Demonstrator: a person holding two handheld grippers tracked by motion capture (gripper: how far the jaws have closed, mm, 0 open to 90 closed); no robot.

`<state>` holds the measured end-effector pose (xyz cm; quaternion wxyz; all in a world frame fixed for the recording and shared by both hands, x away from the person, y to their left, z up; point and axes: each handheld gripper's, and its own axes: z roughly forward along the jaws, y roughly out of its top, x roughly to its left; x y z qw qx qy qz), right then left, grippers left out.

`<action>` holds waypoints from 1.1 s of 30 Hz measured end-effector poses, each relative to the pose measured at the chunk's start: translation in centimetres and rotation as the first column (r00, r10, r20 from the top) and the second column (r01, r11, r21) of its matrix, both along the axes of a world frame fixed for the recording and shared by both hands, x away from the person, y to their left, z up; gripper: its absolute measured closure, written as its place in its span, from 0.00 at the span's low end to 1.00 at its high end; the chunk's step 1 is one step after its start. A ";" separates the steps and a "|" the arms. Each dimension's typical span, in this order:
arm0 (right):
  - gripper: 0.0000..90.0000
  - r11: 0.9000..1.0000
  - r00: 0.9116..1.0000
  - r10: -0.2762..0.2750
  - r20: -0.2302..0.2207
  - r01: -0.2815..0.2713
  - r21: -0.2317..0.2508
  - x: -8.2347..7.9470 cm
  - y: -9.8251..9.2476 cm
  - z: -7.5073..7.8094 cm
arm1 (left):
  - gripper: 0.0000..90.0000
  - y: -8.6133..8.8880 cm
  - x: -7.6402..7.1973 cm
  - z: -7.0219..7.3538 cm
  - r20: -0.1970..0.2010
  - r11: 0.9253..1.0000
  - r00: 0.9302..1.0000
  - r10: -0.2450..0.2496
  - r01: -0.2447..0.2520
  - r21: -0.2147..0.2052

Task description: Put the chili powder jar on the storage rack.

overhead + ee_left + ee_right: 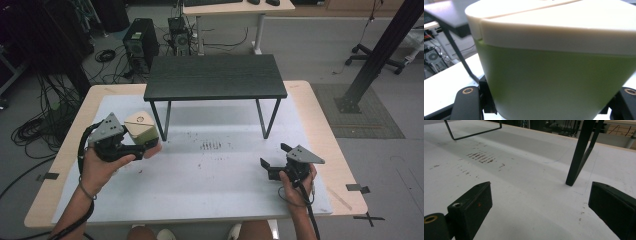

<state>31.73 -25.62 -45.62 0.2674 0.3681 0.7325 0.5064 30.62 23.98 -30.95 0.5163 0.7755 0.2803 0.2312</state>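
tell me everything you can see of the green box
The green box is a small container with a matte olive-green body and a cream lid; both look like plastic. A seam runs across the lid, and a small round mark sits on top. Its walls narrow toward the base. It sits tilted in the left gripper, whose jaws clamp its lower body, held above the white mat beside the black stand's left leg.

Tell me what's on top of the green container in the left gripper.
A cream lid sits closed on the green container, which the left gripper holds. The lid covers the inside, so any contents are hidden.
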 end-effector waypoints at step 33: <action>0.06 1.000 1.000 -0.015 0.008 0.015 0.009 -0.1 -0.1 0.1 | 0.32 -4.0 2.9 9.3 0.034 0.996 0.995 -0.092 0.092 -0.006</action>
